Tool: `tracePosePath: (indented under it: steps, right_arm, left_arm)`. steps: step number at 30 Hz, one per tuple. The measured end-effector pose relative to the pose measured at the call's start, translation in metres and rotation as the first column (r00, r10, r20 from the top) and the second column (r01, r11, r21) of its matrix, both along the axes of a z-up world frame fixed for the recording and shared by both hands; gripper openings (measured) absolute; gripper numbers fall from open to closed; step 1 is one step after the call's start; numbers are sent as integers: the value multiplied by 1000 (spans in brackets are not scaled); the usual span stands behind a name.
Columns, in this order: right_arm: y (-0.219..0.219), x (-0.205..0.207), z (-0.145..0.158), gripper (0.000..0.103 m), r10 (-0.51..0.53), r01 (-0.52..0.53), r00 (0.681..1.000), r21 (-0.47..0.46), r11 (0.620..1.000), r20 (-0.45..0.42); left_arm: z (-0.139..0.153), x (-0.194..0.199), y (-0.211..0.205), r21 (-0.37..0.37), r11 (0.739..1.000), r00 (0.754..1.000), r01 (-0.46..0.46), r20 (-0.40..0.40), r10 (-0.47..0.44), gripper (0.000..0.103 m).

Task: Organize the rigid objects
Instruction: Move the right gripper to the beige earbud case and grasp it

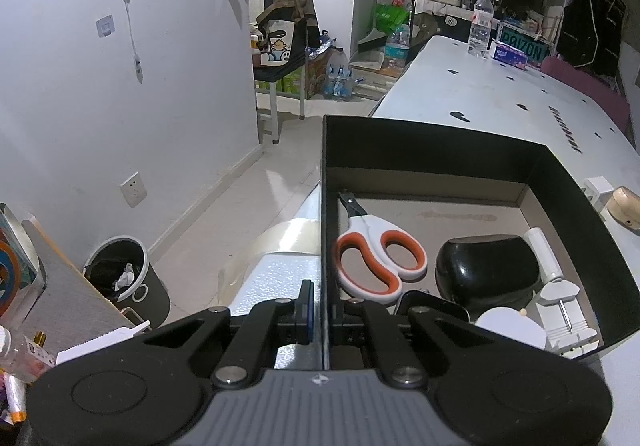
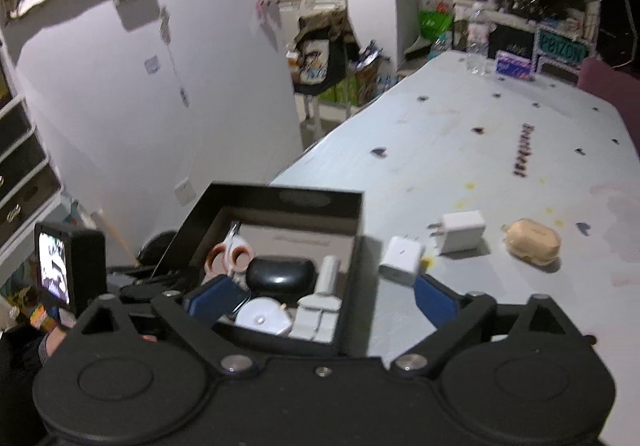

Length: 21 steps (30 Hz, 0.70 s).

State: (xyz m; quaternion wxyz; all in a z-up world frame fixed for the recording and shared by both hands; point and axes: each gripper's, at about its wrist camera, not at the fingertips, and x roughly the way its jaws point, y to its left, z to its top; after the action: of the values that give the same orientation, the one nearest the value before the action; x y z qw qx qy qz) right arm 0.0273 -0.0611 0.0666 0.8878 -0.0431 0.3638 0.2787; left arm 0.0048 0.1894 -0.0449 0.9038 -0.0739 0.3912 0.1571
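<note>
The left tongs [image 1: 320, 320] are closed on the left wall of the black box [image 1: 576, 206], one finger outside and one inside. The right tongs [image 2: 320, 298] are wide open above the box's near right corner, holding nothing. The box stands at the near left corner of the table [image 2: 460, 150], its left wall close to the table's edge. Inside lie scissors [image 1: 380, 258] with orange and white handles, a glossy black case [image 1: 486, 266], a white tool [image 1: 560, 306] and a white round thing [image 2: 262, 316]. Outside, just beside the box's right wall, is a white charger [image 2: 402, 260]; further right lie a second charger [image 2: 460, 232] and a beige case [image 2: 532, 240]. Beyond them the table is mostly bare up to a bottle [image 1: 480, 24] at the far end.
</note>
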Motion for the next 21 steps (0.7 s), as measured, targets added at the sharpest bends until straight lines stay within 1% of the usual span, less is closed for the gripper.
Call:
tracePosePath:
  steps: [3, 7, 11, 14, 16, 19, 21]
  right_arm:
    - [-17, 4, 4, 102, -46, 46, 998, 25, 999, 34]
    - [-39, 16, 5, 103, -104, 101, 994, 59, 993, 42]
    - [-60, 34, 0, 103, -170, 163, 984, 103, 981, 61]
    - [-73, 48, -10, 103, -204, 192, 975, 135, 972, 83]
    - [-83, 59, -19, 103, -222, 209, 972, 147, 967, 81]
    - [-96, 78, -37, 103, -300, 289, 952, 153, 945, 55]
    - [-105, 95, -52, 103, -373, 366, 927, 134, 921, 31]
  left_arm:
    - [0, 0, -1, 6, 1000, 1000, -1, -2, 1, 5]
    - [0, 1, -2, 9, 1000, 1000, -2, -4, 2, 5]
    - [0, 1, -3, 8, 1000, 1000, -2, -4, 2, 5]
    - [0, 2, -3, 4, 1000, 1000, -1, -3, 1, 5]
    - [0, 2, -2, 0, 1000, 1000, 0, -2, 0, 5]
    - [-1, 2, -1, -8, 1000, 1000, 2, 1, -2, 5]
    - [-1, 2, 0, -12, 1000, 1000, 3, 2, -3, 5]
